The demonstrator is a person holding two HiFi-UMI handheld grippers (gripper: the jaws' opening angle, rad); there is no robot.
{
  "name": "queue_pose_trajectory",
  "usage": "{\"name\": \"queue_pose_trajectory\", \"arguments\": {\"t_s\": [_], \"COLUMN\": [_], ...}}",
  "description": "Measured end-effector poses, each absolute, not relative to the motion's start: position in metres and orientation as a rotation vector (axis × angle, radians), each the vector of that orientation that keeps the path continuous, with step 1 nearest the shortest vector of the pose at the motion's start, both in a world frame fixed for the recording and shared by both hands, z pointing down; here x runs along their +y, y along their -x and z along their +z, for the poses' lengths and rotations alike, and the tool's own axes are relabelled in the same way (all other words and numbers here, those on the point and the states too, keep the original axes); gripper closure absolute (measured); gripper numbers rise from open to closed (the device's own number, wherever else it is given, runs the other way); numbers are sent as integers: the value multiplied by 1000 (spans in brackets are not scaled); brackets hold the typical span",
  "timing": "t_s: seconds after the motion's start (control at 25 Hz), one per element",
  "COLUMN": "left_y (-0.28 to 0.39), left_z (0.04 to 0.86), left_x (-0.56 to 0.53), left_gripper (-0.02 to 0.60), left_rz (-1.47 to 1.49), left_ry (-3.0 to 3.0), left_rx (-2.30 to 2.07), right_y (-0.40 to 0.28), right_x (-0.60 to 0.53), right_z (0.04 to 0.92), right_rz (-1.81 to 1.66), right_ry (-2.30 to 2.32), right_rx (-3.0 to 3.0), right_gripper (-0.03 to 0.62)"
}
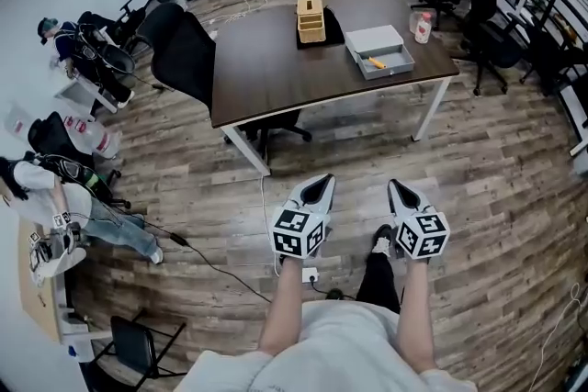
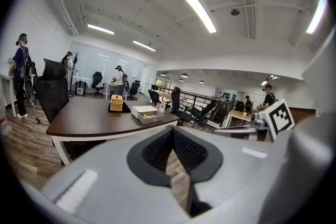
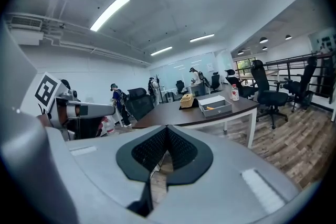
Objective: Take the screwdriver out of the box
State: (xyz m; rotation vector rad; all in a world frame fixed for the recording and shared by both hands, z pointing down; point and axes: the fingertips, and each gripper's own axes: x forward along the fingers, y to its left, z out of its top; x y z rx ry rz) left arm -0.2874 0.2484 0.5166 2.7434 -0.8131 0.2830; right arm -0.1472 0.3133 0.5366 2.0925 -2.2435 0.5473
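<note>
**Head view**
- Table (image 1: 266, 69): dark top, white legs, well apart from me. Plank floor (image 1: 367, 151) lies between its near edge and my claws.
- Box (image 1: 379, 50): grey, open-topped, on the table's right end, just inside the near edge and the right corner.
- Screwdriver (image 1: 376, 63): small, with an orange handle, lying flat inside the box on the side toward me. I cannot make out the shaft.
- Crate (image 1: 310, 19): pale wood, on a dark mat at the table's far edge, left of the box and apart from it.
- Bottle (image 1: 423, 27): upright near the table's right edge, beyond the box.
- Chair (image 1: 184, 55): black, at the table's left end.
- The tabletop left of the box is bare.
- Left claw (image 1: 320, 183) and right claw (image 1: 396, 187): both low over the floor, short of the table, tips pointed toward it.

**Left gripper view**
- My left claw's jaws are pressed together at the tips, with nothing between them.
- The table stands ahead to the left. The box sits at its right end and shows a fleck of orange inside.
- The right claw's marker cube is at the right.

**Right gripper view**
- My right claw's jaws meet at the tips and hold nothing.
- The table is ahead. The box at its right end is open toward me, with the orange handle inside.
- Plank floor runs to the right of the table's legs.
</note>
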Motion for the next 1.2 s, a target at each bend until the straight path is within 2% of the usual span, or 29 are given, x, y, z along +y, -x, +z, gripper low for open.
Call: {"name": "queue_pose_trajectory", "arguments": {"t_s": [0.64, 1.2], "left_y": [123, 67], "left_z": [527, 539], "left_x": [103, 36], "left_gripper": [528, 528], "left_rz": [399, 450], "left_ry": [-2672, -2587], "left_rx": [-926, -1020], "right_y": [-31, -100], "right_x": [164, 93], "right_z": [548, 569], "right_rz": [633, 730], "right_ry": [-1960, -1862], "right_rx": [-2315, -2349], "right_gripper": [592, 592]}}
